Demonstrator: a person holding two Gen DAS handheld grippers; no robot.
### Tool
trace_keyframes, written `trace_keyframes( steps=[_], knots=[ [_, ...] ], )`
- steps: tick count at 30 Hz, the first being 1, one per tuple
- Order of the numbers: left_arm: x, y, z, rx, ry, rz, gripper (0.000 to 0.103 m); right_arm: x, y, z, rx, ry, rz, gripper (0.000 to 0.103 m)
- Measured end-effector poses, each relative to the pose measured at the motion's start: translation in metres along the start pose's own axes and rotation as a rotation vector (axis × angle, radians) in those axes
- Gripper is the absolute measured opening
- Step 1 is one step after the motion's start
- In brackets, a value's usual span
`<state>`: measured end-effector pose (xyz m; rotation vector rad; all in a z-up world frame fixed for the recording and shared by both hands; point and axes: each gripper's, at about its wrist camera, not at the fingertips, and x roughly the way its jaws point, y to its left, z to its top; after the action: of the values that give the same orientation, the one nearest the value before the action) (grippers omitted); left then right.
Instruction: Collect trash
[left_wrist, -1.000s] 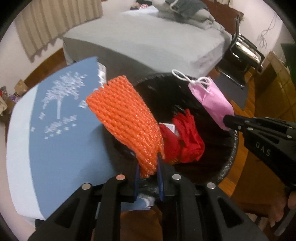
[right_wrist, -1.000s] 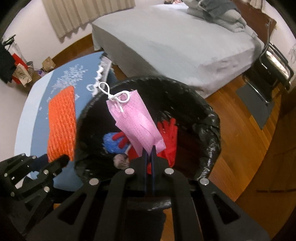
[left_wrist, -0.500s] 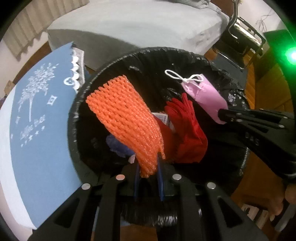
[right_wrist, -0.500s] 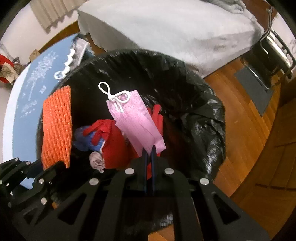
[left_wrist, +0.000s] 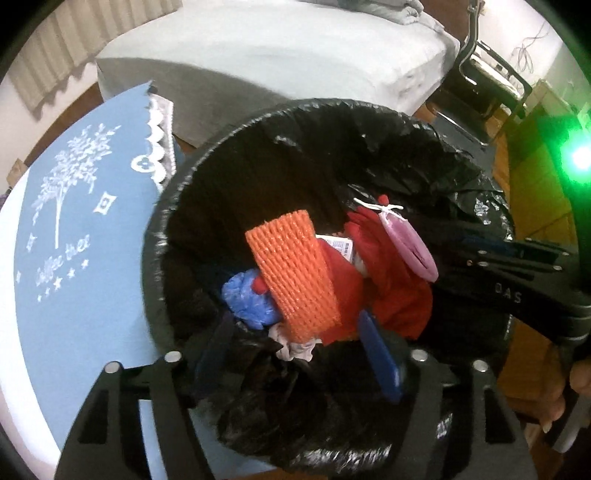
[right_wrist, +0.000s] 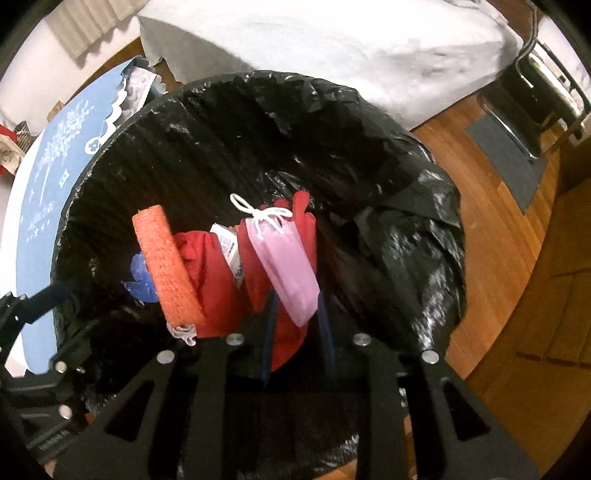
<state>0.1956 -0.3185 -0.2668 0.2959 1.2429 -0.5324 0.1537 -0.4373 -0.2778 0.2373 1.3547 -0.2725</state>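
Observation:
Both grippers hang over a black-lined trash bin, also in the right wrist view. My left gripper is open; the orange foam net is free of its fingers and drops into the bin. It also shows in the right wrist view. My right gripper is open; the pink face mask falls between its fingers, and shows in the left wrist view. Red gloves, a blue wad and white paper lie in the bin.
A round table with a blue cloth stands left of the bin. A grey bed is behind it. A black chair and a dark mat are at the right on the wood floor.
Both grippers have opened over the bin. The orange net and the pink mask have left the fingers and are dropping inside.

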Motion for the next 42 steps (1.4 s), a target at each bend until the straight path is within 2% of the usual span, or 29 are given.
trace_keyframes(
  steps=[2,3,5,7,9,16,19,22,25,28,30,32,33,36,39,42],
  knots=[
    [-0.006,0.005,-0.002,-0.001,-0.013,0.016,0.083,-0.003,0.0,-0.004,0.004,-0.003,-0.003,0.023],
    [-0.009,0.007,-0.004,-0.004,-0.02,0.024,0.085,-0.008,0.002,-0.008,0.004,-0.01,-0.006,0.027],
    [-0.019,0.015,-0.009,-0.018,-0.034,0.023,0.089,-0.016,0.007,-0.015,0.003,-0.023,-0.015,0.038],
    [-0.029,0.023,-0.016,-0.041,-0.042,0.03,0.092,-0.024,0.013,-0.02,0.007,-0.037,-0.021,0.057],
    [-0.037,0.03,-0.021,-0.049,-0.045,0.022,0.093,-0.033,0.022,-0.027,-0.002,-0.05,-0.026,0.064],
    [-0.092,0.065,-0.055,-0.108,-0.149,0.049,0.094,-0.08,0.064,-0.051,-0.023,-0.152,-0.046,0.086],
    [-0.121,0.082,-0.074,-0.149,-0.188,0.087,0.095,-0.101,0.087,-0.063,-0.016,-0.192,-0.078,0.087],
    [-0.142,0.095,-0.092,-0.182,-0.223,0.119,0.097,-0.123,0.11,-0.076,0.014,-0.237,-0.104,0.095],
    [-0.156,0.111,-0.111,-0.203,-0.223,0.155,0.097,-0.145,0.138,-0.092,0.011,-0.301,-0.125,0.098],
    [-0.17,0.128,-0.126,-0.232,-0.222,0.197,0.097,-0.154,0.163,-0.104,-0.019,-0.277,-0.171,0.098],
    [-0.183,0.141,-0.137,-0.263,-0.234,0.221,0.097,-0.159,0.179,-0.111,-0.047,-0.24,-0.158,0.098],
    [-0.196,0.151,-0.147,-0.301,-0.25,0.254,0.097,-0.169,0.187,-0.119,-0.05,-0.245,-0.127,0.098],
    [-0.204,0.155,-0.152,-0.311,-0.269,0.265,0.097,-0.18,0.192,-0.125,-0.045,-0.266,-0.094,0.098],
    [-0.229,0.165,-0.167,-0.353,-0.315,0.329,0.097,-0.21,0.201,-0.139,-0.023,-0.34,-0.082,0.098],
    [-0.247,0.172,-0.179,-0.384,-0.318,0.324,0.097,-0.234,0.214,-0.149,-0.02,-0.388,-0.081,0.098],
    [-0.261,0.176,-0.19,-0.408,-0.342,0.263,0.097,-0.248,0.224,-0.155,-0.025,-0.403,-0.073,0.098]
  ],
)
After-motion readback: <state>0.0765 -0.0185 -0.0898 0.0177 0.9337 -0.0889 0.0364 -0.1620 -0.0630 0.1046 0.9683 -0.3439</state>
